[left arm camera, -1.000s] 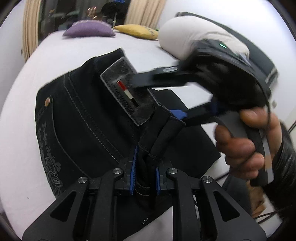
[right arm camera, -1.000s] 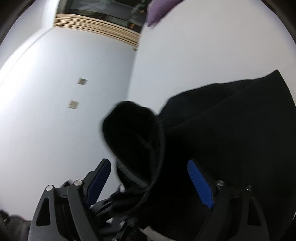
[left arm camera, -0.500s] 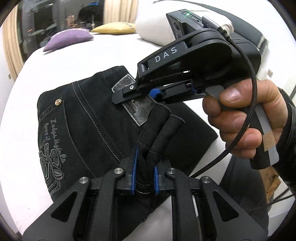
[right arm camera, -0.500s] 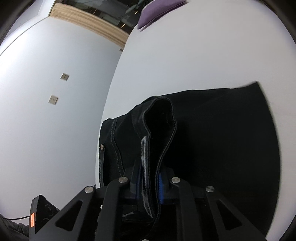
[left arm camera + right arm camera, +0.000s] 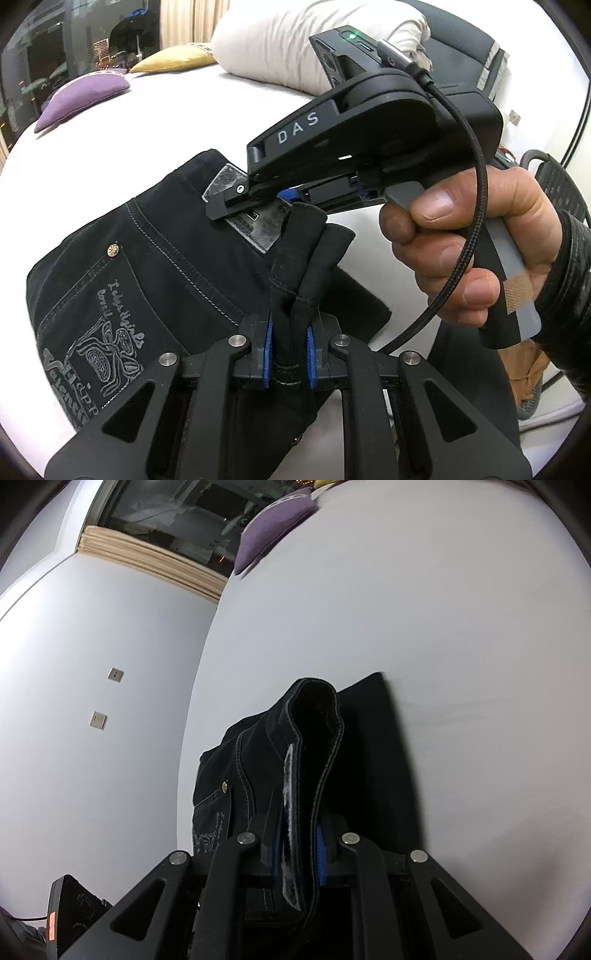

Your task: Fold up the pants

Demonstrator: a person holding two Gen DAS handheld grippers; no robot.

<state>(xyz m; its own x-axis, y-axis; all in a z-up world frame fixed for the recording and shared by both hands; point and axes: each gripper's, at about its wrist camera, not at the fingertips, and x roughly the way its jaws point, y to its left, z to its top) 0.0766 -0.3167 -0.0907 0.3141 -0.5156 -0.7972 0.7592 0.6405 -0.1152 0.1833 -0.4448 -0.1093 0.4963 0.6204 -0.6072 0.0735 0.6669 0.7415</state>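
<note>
Black jeans (image 5: 155, 266) with grey stitching, a brass rivet and an embroidered back pocket lie folded on a white bed (image 5: 155, 122). My left gripper (image 5: 290, 354) is shut on a bunched fold of the pants' edge. The right gripper (image 5: 255, 201), held in a bare hand, sits just beyond it at the waistband's silver label. In the right wrist view the right gripper (image 5: 299, 853) is shut on the waistband of the pants (image 5: 354, 760), which stands up between the blue pads.
A purple cushion (image 5: 83, 98), a yellow cushion (image 5: 173, 59) and a white pillow (image 5: 295, 44) lie at the bed's far side. A dark chair (image 5: 554, 192) stands on the right. A white wall (image 5: 92, 664) borders the bed in the right wrist view.
The right gripper was open around the waistband a second ago; it has closed on it and steadied. My left gripper keeps its hold on the fold.
</note>
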